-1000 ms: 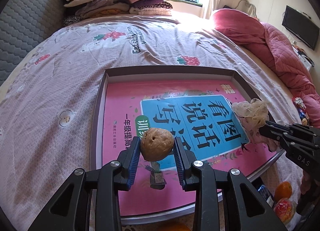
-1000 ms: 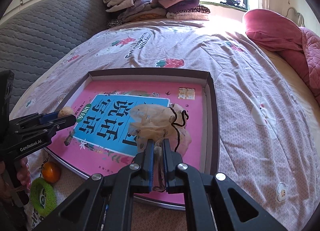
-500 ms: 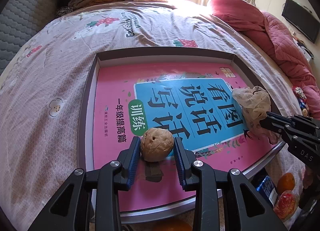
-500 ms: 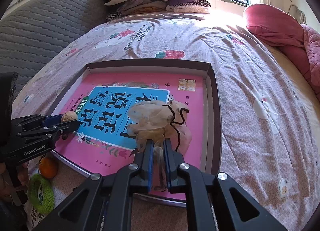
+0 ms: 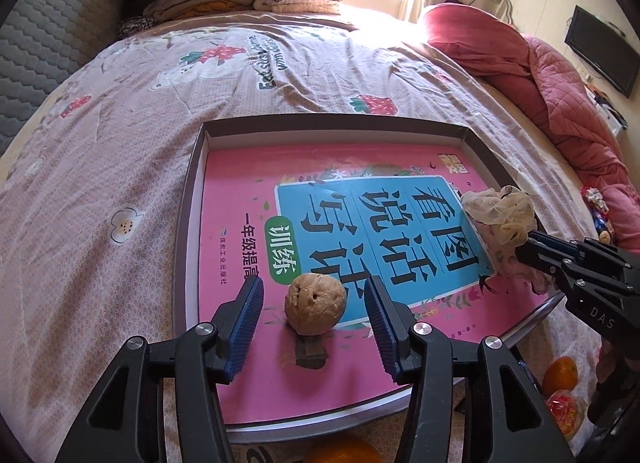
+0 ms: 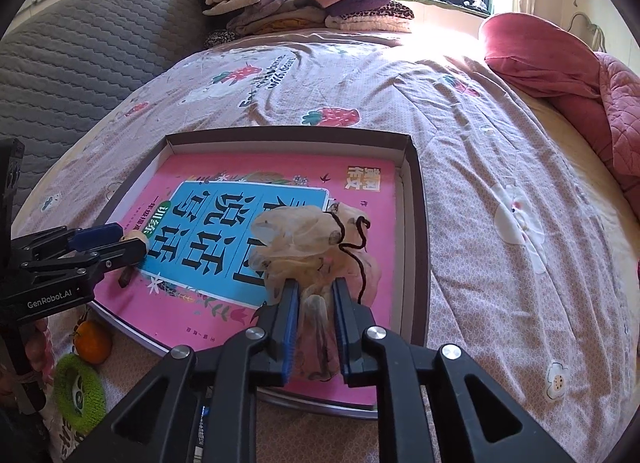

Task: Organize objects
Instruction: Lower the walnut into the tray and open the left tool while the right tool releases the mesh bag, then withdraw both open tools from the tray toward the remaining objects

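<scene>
Two jaw pairs just opening: left gripper [image 5: 314, 305] clear of round walnut [image 5: 315, 303], resting on book [image 5: 248, 199]. Right gripper [image 6: 314, 319] loosely around mesh pouch [image 6: 308, 247], lying lengthwise away from camera.

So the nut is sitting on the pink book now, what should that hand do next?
Probably lift the left hand-held gripper straight back, away from the walnut. Its jaws have just been opening and now stand clear on both sides, and the walnut rests on the book inside the tray. Backing out gently should keep it from rolling.
</scene>
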Available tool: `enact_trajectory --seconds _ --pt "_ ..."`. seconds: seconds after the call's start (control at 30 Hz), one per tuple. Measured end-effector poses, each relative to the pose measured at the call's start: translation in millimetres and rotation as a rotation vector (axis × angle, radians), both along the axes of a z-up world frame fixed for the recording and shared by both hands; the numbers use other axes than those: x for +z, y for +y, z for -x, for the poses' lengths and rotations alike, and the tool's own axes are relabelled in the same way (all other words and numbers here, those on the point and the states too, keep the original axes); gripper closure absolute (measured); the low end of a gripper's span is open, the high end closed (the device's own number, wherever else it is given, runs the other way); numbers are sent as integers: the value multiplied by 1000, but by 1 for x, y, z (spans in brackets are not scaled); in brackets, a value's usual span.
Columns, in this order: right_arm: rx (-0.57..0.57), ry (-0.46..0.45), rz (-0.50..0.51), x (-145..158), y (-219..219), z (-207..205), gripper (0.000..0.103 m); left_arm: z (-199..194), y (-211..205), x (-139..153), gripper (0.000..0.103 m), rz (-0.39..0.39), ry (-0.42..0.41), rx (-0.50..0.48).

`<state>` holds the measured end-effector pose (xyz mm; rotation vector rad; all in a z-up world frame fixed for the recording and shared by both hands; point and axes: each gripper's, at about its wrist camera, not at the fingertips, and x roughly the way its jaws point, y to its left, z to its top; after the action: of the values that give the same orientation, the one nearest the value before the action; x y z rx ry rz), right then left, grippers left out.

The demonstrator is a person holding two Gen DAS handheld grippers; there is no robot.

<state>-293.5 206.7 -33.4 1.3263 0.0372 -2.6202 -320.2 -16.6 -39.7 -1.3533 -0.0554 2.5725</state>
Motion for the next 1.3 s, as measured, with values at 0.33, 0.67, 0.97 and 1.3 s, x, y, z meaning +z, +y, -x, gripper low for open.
enact_trajectory --seconds 0.33,0.67,0.97,1.3 --pt "-25 30 20 10 6 0 80 -10 2 20 36 -21 28 -5" --pt "-20 84 36 27 7 -4 71 -26 9 41 36 -27 71 -26" --pt "-6 126 51 46 5 -11 67 -39 7 58 35 -20 113 -13" --pt "36 224 27 75 -7 -31 60 -63 1 84 30 -13 181 30"
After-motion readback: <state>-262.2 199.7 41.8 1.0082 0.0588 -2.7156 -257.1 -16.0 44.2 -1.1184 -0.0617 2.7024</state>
